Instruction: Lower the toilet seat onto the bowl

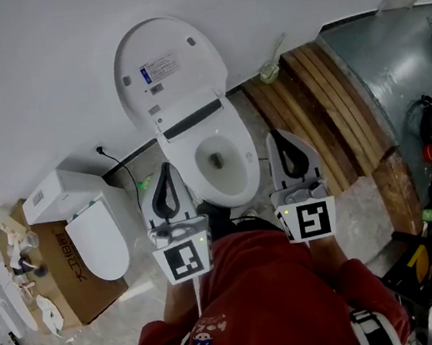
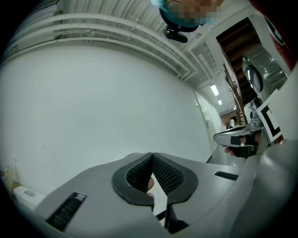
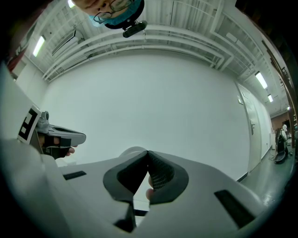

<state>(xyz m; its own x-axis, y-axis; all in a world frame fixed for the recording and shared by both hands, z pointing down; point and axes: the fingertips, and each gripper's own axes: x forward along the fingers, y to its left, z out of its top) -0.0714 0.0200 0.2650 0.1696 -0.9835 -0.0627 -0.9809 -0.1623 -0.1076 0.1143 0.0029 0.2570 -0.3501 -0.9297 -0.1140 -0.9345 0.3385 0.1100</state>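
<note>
While we hold both tools low in front of us, the left gripper (image 2: 152, 158) has its ribbed pads pressed together at the tips with nothing caught between them. The right gripper (image 3: 147, 154) is closed the same way and empty, and each camera looks past the tips at bare white wall (image 1: 31, 66). In the head view the two sit on either side of the bowl (image 1: 235, 195), near its front rim and touching nothing. Beyond them the toilet seat (image 1: 169, 66) stands raised, leaning back at the wall with its labelled underside toward us. It looks like one solid panel, so we cannot tell seat from lid. We judge the lowering not yet begun, with the reach as the step in hand. Next we would need to carry one gripper forward and up over the bowl to the panel's top edge. There we would spread the pads or hook behind the rim, tip the panel off the wall, and ease it down on its hinge instead of letting it drop. A spare toilet unit (image 1: 87, 227) on a cardboard box (image 1: 69, 290) sits well apart to the left.
</note>
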